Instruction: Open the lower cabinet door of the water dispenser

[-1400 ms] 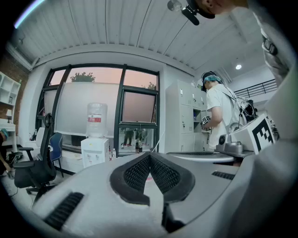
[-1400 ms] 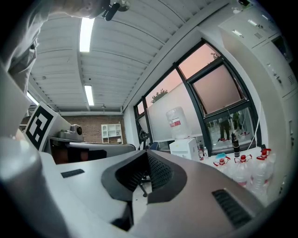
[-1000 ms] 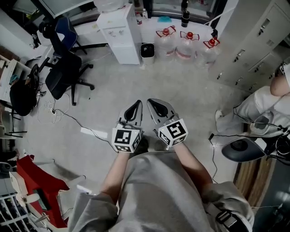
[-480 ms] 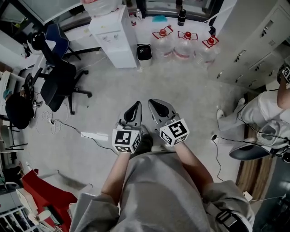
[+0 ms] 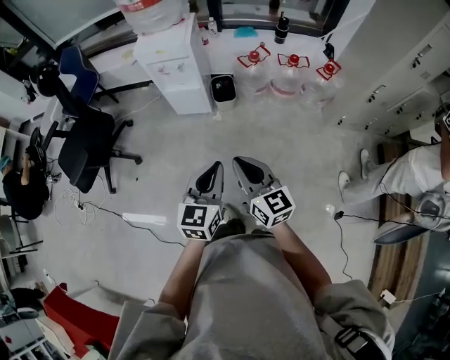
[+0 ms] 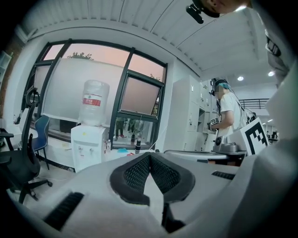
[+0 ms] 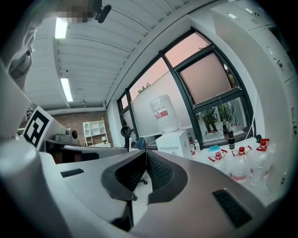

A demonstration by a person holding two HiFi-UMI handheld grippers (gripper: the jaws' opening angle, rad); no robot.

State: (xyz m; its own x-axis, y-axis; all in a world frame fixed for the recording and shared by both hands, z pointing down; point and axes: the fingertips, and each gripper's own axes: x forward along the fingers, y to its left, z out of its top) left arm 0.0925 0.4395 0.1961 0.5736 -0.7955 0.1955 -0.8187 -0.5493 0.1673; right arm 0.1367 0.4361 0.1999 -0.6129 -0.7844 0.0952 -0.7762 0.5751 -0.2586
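Observation:
The white water dispenser [image 5: 176, 67] stands by the far window with a large bottle [image 5: 151, 13] on top; its lower cabinet door is shut. In the left gripper view the water dispenser [image 6: 88, 146] shows at the left, and in the right gripper view the water dispenser [image 7: 176, 142] sits at centre. My left gripper [image 5: 213, 171] and right gripper [image 5: 242, 165] are held side by side in front of my body, well short of the dispenser. Both are shut and hold nothing, as the left gripper [image 6: 150, 157] and right gripper [image 7: 145, 153] close-ups show.
A black office chair [image 5: 84, 144] and a blue chair [image 5: 77, 67] stand left. Three water jugs [image 5: 290, 74] and a small bin [image 5: 225, 88] sit right of the dispenser. Grey lockers [image 5: 404, 70] line the right wall. Cables [image 5: 140, 214] cross the floor; a person [image 5: 415, 172] is at right.
I have walked forward with both grippers shut. The dispenser, chairs and jugs have shifted in the head view, and the red bag at lower left has slid toward the edge.

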